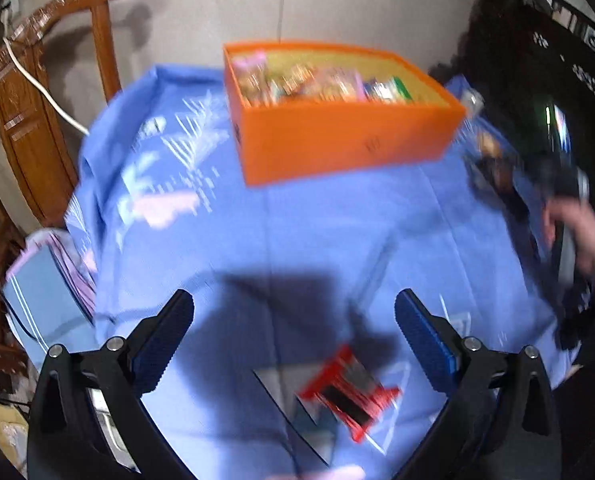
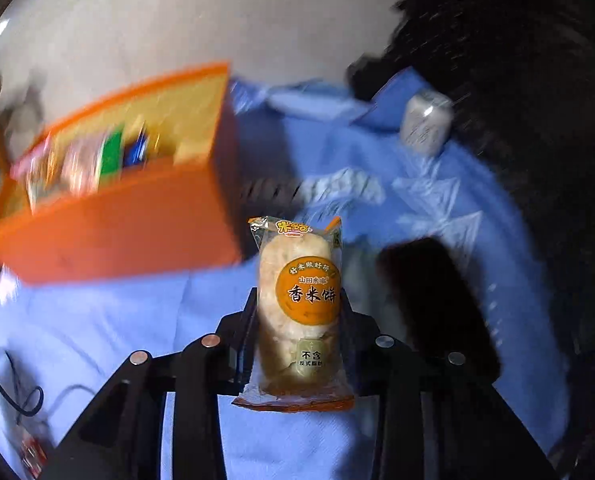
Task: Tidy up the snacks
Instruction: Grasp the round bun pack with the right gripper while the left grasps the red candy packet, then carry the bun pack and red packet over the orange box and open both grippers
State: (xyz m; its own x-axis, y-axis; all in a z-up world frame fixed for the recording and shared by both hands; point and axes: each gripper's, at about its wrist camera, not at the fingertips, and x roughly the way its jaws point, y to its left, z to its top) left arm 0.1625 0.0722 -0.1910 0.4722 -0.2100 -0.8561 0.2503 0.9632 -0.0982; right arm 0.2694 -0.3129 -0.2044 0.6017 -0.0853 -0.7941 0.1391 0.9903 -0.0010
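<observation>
An orange box with several snack packs inside stands at the far side of a table covered with blue cloth. My left gripper is open above the cloth, and a red and black snack pack lies below, between its fingers. In the right wrist view my right gripper is shut on a clear rice cracker pack with an orange round label, held upright. The orange box stands to its left. The person's hand on the right gripper shows at the right edge of the left wrist view.
A carved wooden chair stands left of the table with a white cable over it. A small white packet lies at the far right of the cloth. Dark furniture fills the right. Striped cloth hangs at the left edge.
</observation>
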